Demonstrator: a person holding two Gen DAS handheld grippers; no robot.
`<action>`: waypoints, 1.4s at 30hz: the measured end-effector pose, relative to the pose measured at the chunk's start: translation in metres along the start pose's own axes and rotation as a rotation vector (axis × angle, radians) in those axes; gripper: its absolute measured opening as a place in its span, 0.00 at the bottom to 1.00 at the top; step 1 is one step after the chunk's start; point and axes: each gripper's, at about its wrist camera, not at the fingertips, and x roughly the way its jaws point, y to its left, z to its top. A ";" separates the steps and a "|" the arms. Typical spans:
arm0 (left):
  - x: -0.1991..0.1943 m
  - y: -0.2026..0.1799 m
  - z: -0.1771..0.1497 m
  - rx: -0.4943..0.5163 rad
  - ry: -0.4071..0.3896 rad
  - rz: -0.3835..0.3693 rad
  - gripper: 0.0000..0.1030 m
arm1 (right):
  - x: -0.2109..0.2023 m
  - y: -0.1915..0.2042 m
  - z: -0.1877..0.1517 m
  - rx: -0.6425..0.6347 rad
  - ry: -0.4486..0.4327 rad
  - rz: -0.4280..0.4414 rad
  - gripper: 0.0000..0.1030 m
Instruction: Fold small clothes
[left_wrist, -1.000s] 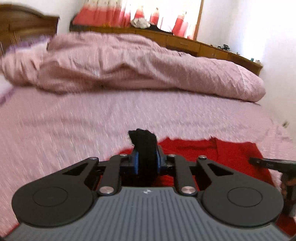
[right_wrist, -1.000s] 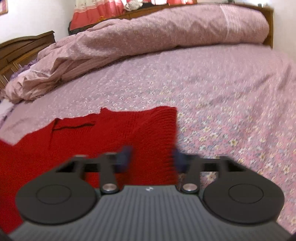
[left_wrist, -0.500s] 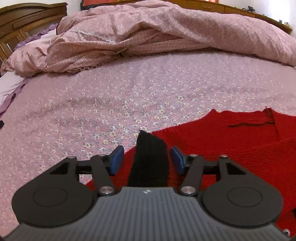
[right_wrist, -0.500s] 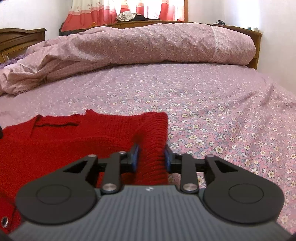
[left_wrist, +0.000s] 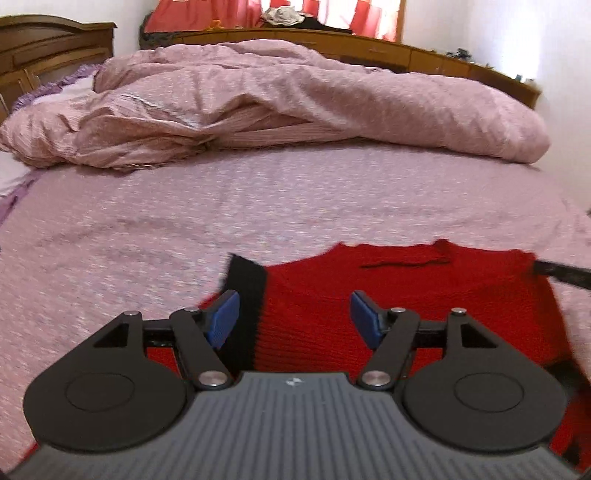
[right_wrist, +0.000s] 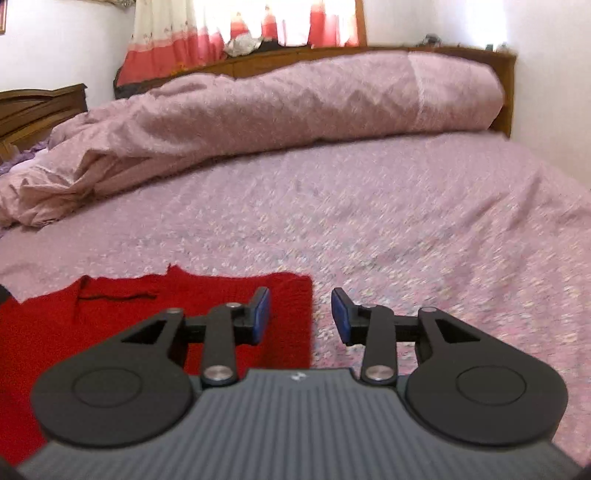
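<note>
Ahead of the jaws spreads a bed (left_wrist: 258, 206) under a pink floral sheet (right_wrist: 406, 221). Farther beyond them a rumpled pink duvet (left_wrist: 295, 99) lies heaped across its far side. Behind that runs a wooden headboard ledge (left_wrist: 406, 55), with red-and-white curtains (right_wrist: 162, 48) above it; a dark wooden cabinet (left_wrist: 44, 48) stands far left of the jaws.

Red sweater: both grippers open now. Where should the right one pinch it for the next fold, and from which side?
Probably the far right corner of the sweater. It lies flat on the bedsheet with that edge free, just ahead of the open right gripper. Come in low from the right, sliding one finger under the edge. The left gripper could likewise take the black cuff.
</note>
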 end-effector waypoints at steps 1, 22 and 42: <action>0.001 -0.004 -0.003 0.010 0.002 -0.016 0.70 | 0.005 0.001 -0.001 -0.008 0.021 0.011 0.38; -0.015 0.050 -0.042 0.018 0.045 0.203 0.74 | -0.022 0.041 -0.005 -0.099 0.027 -0.041 0.40; -0.034 0.154 -0.098 0.056 0.237 0.289 0.86 | -0.074 0.205 -0.044 -0.370 0.106 0.357 0.41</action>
